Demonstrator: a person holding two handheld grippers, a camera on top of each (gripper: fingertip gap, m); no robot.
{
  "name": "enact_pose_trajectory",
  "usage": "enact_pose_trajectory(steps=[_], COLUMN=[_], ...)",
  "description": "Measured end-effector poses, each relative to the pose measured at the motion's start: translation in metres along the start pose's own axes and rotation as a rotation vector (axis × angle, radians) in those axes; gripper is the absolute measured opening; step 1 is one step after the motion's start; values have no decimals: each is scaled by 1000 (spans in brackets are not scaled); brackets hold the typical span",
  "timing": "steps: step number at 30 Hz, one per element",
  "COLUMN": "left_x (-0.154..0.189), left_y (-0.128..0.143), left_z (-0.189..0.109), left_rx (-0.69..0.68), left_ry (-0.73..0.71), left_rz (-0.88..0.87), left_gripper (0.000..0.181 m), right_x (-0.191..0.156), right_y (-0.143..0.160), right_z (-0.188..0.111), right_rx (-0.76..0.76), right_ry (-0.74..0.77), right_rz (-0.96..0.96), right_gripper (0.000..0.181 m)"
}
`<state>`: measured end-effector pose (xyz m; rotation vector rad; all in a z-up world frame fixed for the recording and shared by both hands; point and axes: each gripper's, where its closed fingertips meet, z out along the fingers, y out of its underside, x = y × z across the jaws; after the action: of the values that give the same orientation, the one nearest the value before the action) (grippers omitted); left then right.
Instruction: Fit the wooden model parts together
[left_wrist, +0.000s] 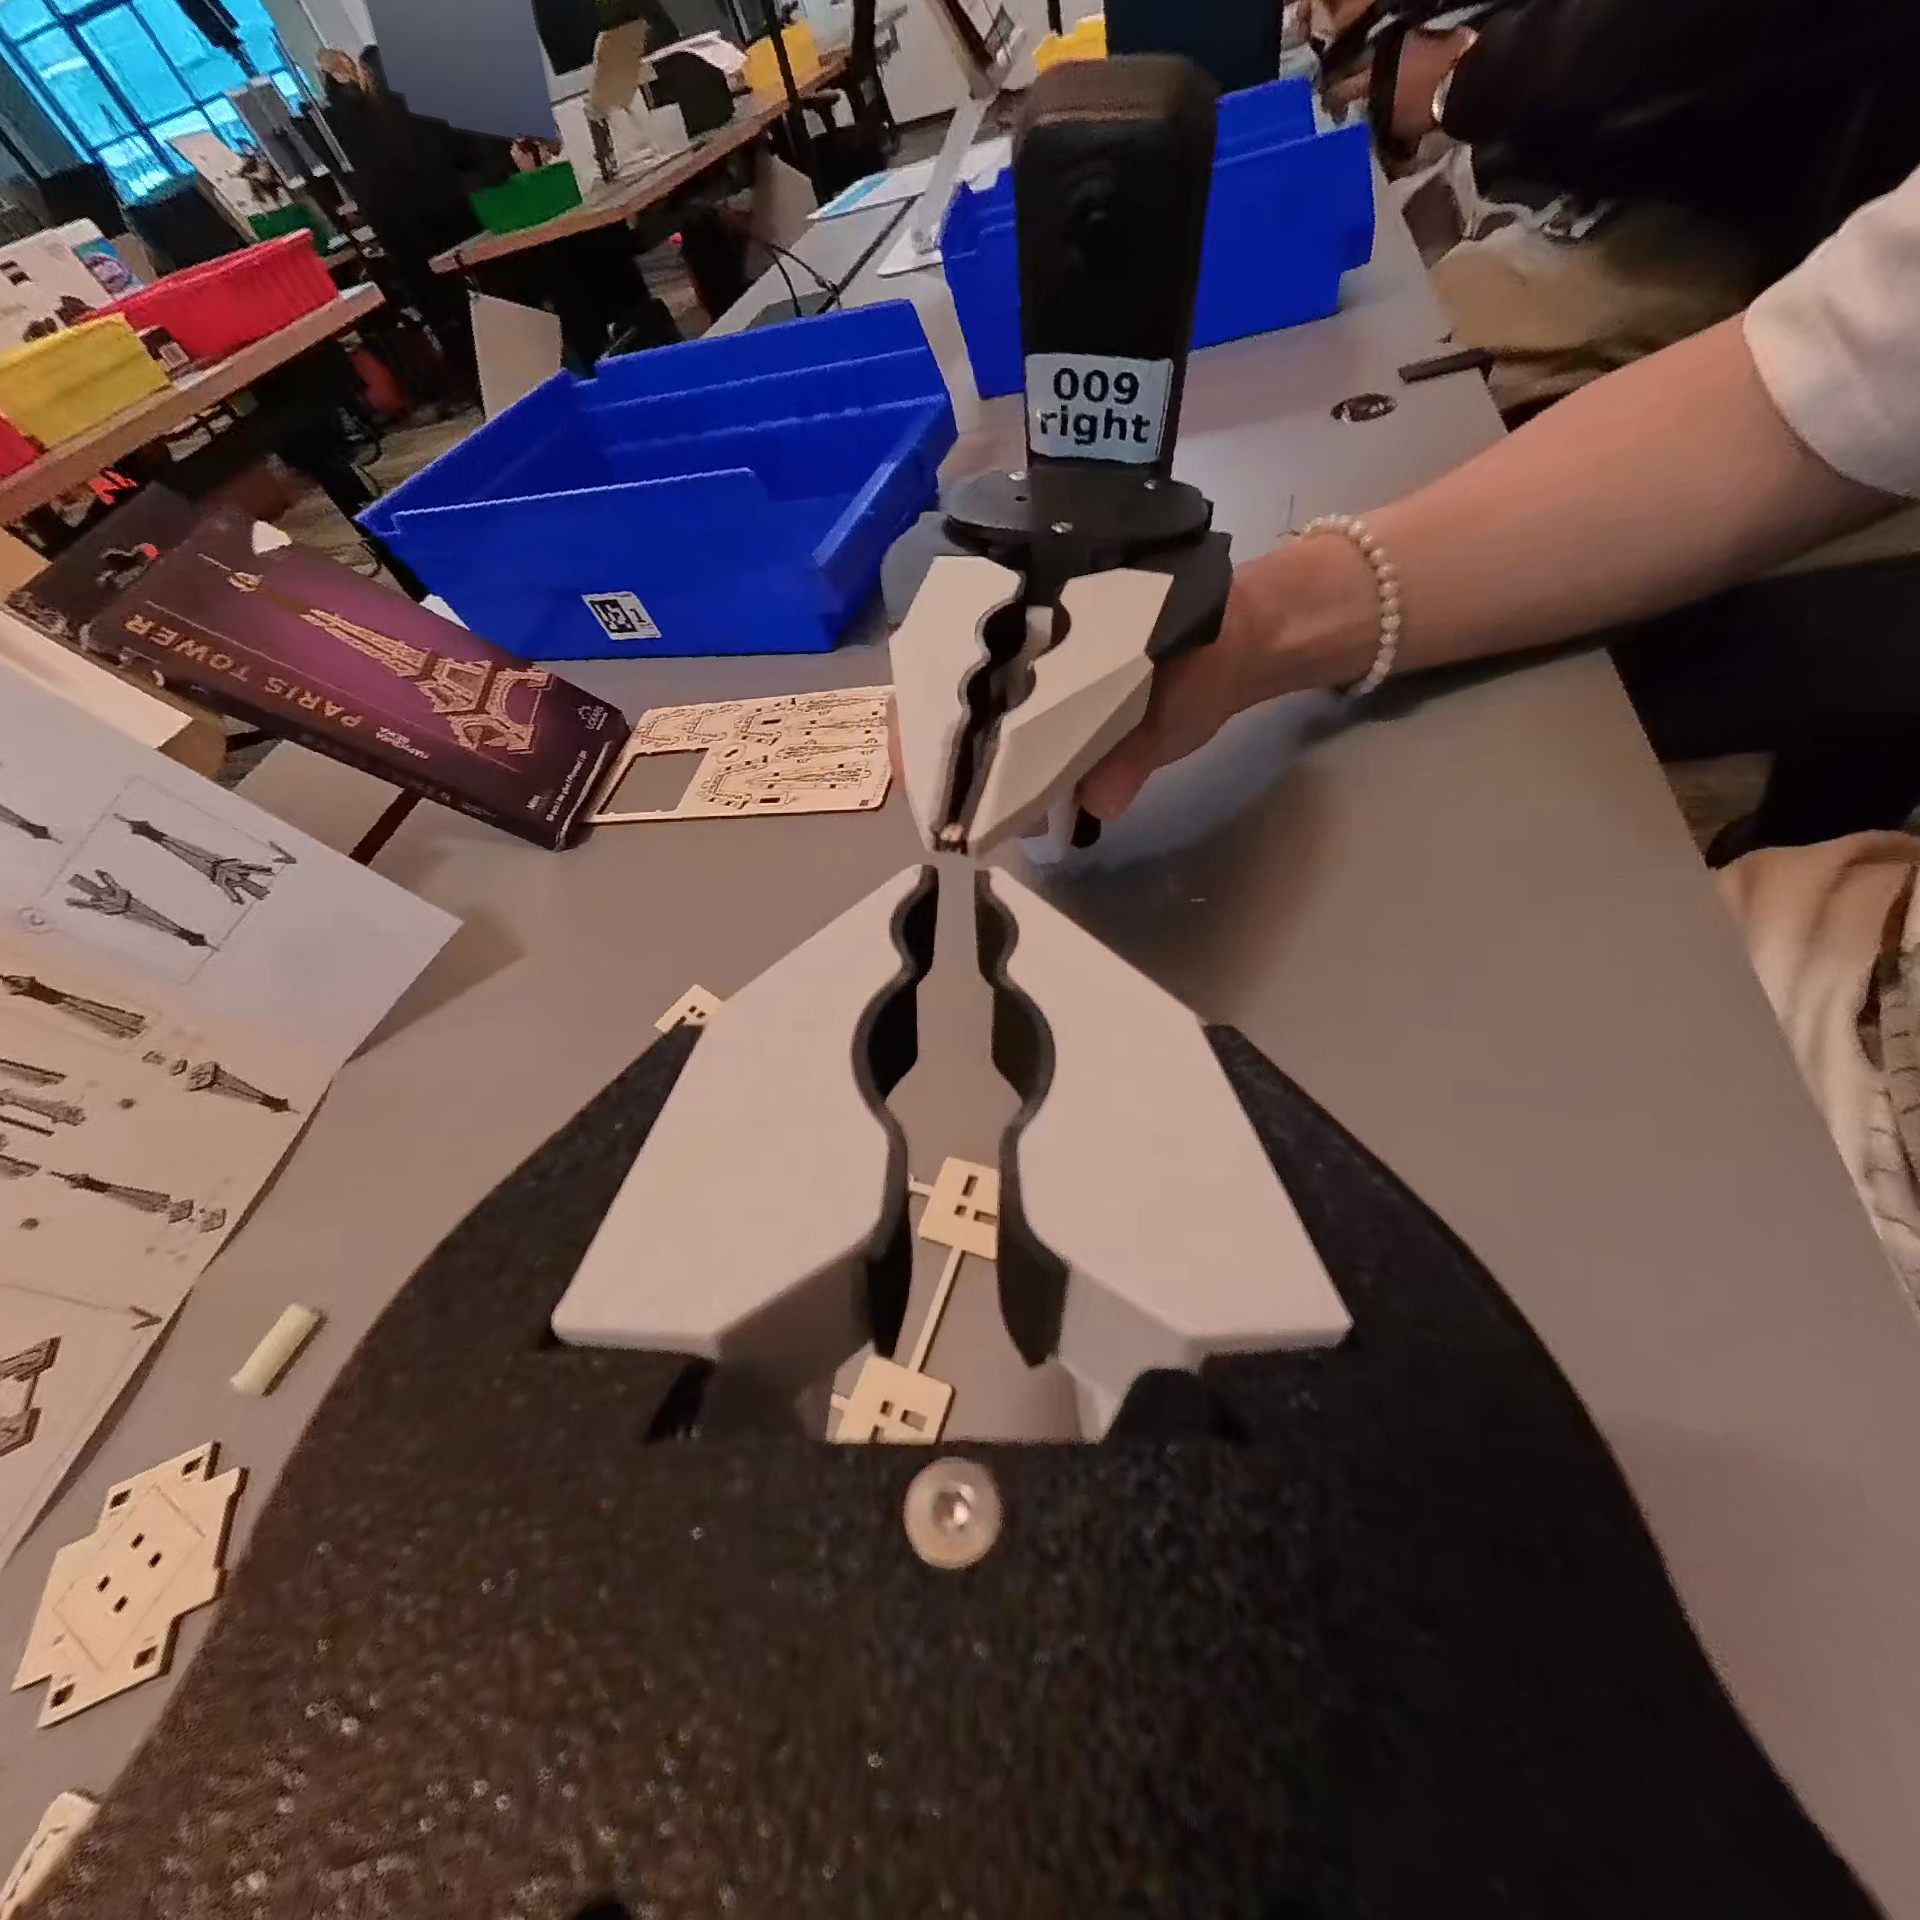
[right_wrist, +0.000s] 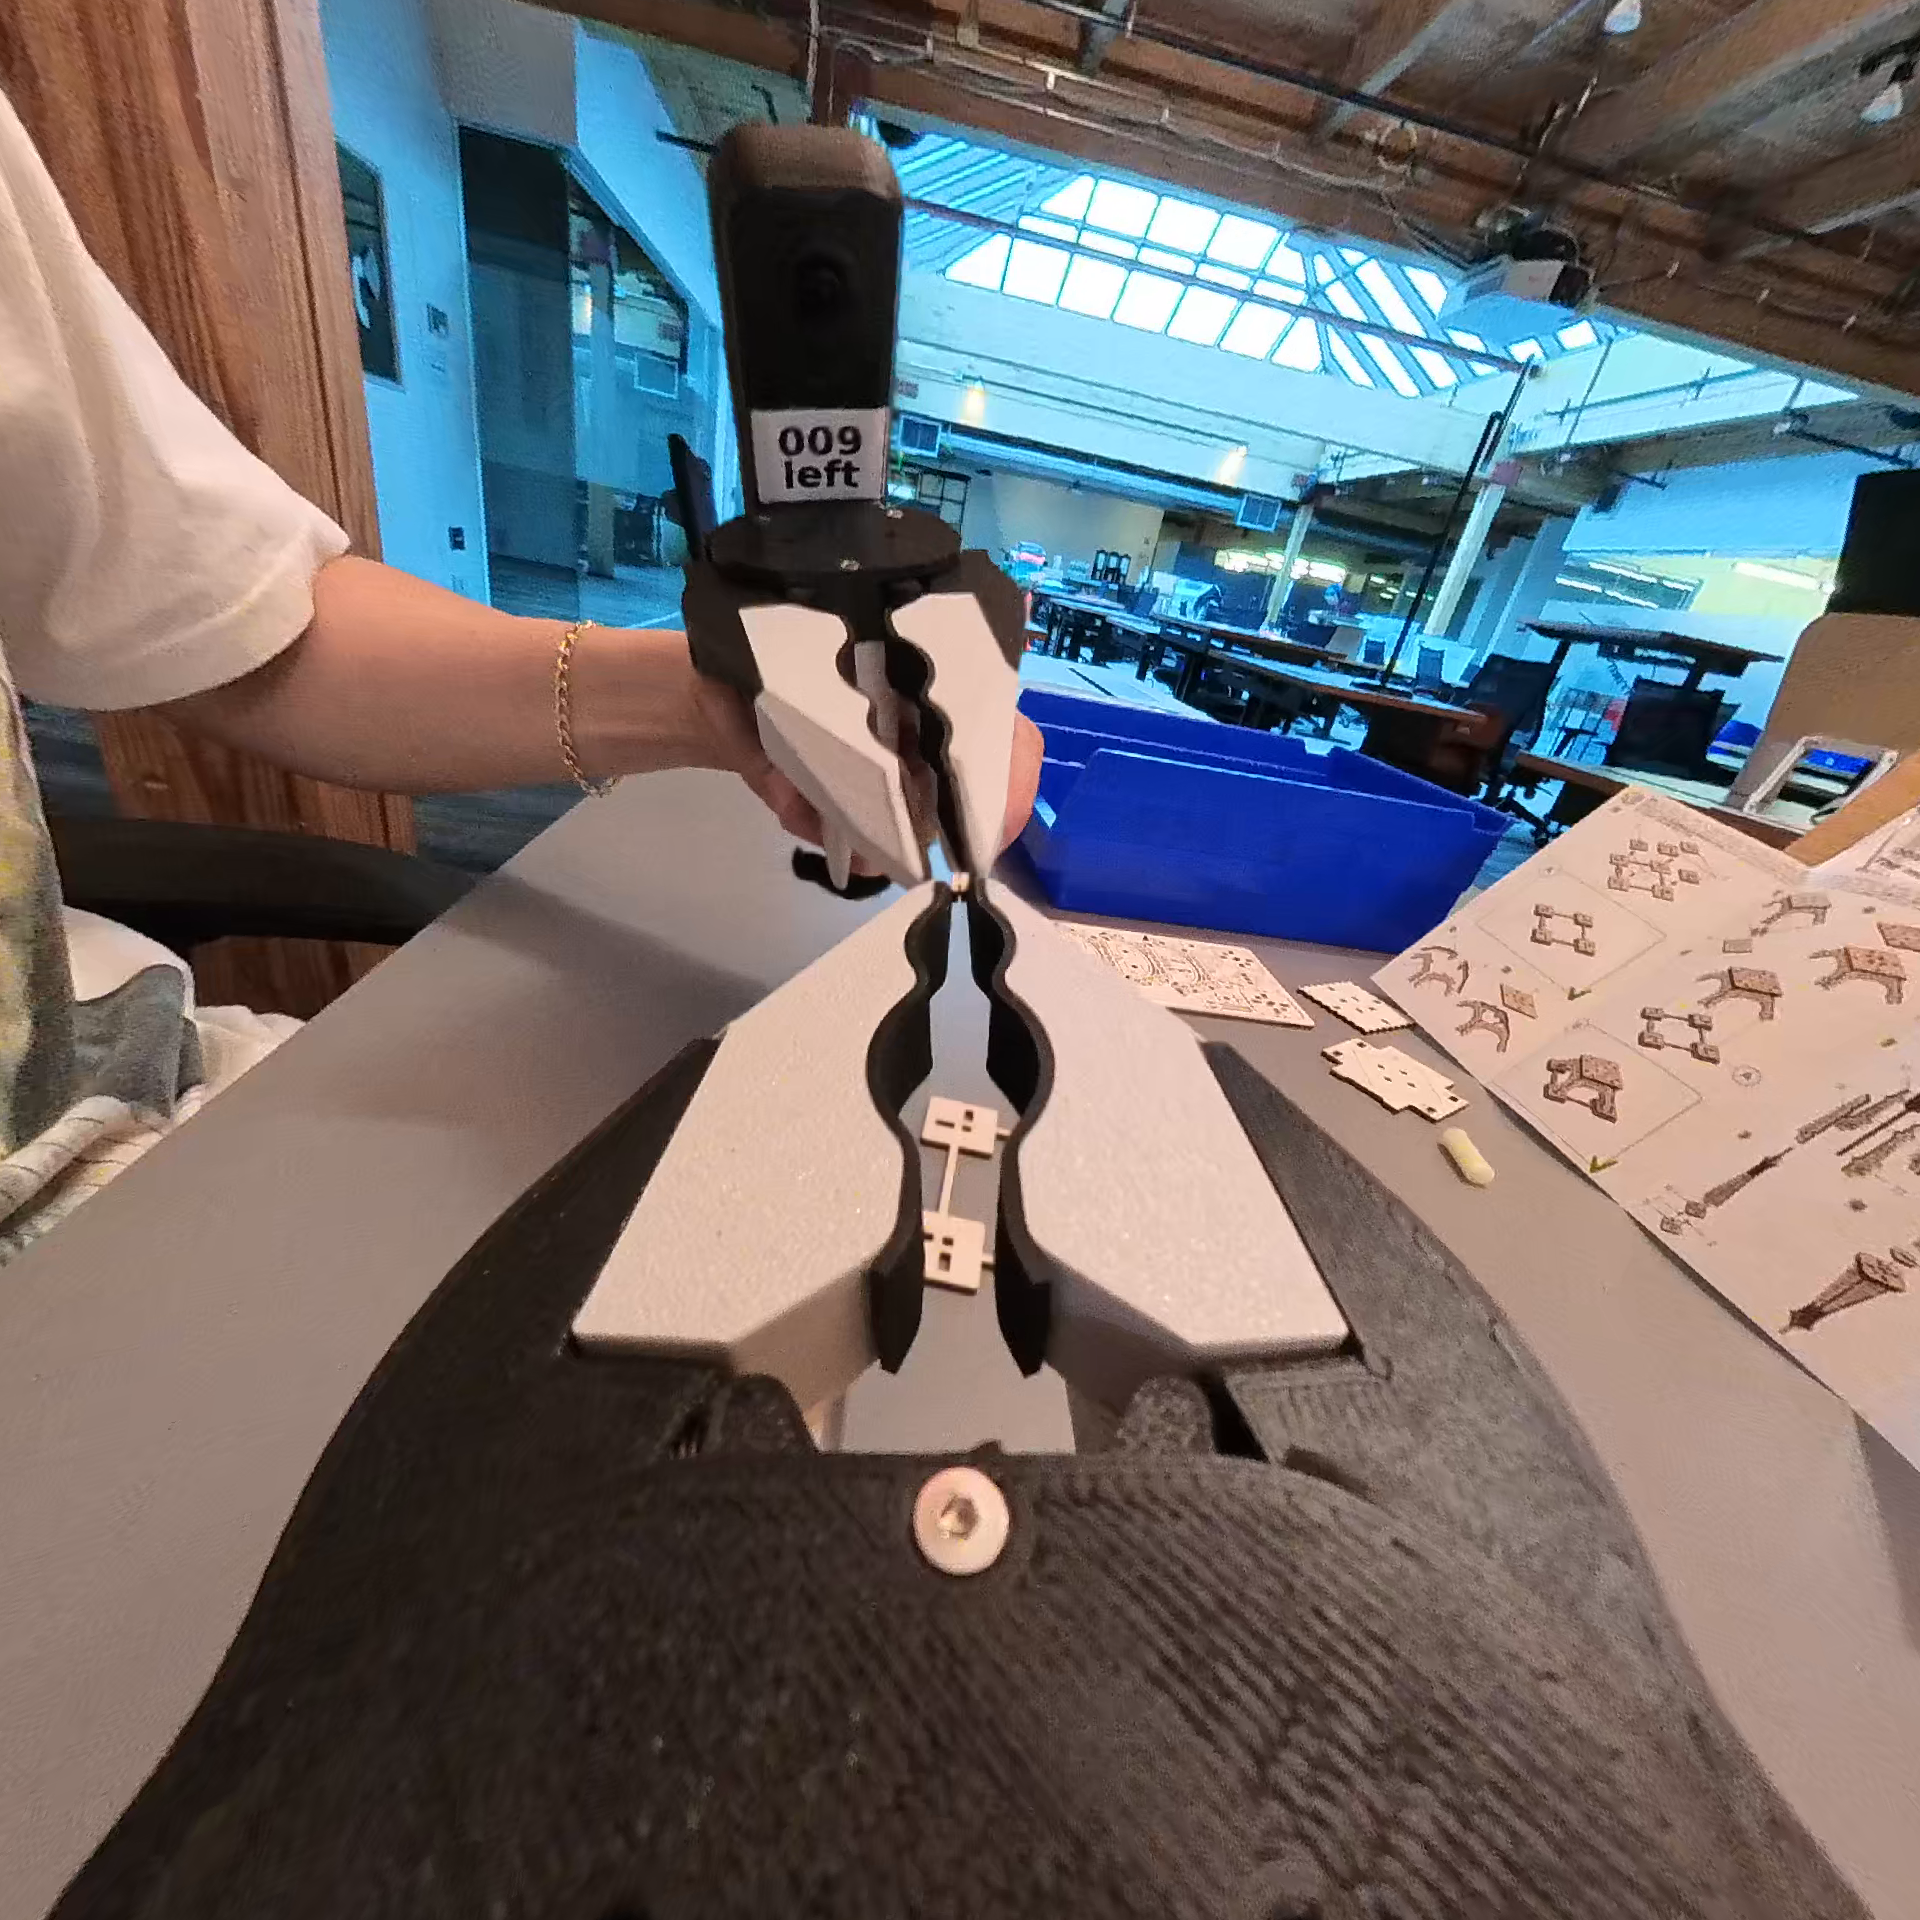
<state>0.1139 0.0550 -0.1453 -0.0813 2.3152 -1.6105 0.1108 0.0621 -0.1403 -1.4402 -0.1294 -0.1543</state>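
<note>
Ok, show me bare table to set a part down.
Bare: the grey table between the right gripper, shut on a small wooden piece, and the person's edge. Crowded: the opposite side, with paper instruction sheets, flat wooden parts and blue plastic bins.

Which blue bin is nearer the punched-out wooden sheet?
The blue bin with the square tag on its front, directly behind the wooden sheet; the other blue bin sits farther back, past the right gripper.
</note>
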Motion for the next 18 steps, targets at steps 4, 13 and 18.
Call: enact_pose_trajectory(steps=[4,13,18], left_x=[3,7,10], left_y=[4,0,-4], left_z=[3,1,-1], left_rx=[-19,-24,-7], left_ry=[10,53,80], left_rz=[12,35,11], left_gripper=[6,1,1], right_x=[-3,-8,-9], right_y=[-2,-2,-3], right_z=[0,-1,-2], right_rx=[17,14,17], right_ry=[-19,-55,-62], right_rz=[14,7,-2], right_gripper=[2,2,1])
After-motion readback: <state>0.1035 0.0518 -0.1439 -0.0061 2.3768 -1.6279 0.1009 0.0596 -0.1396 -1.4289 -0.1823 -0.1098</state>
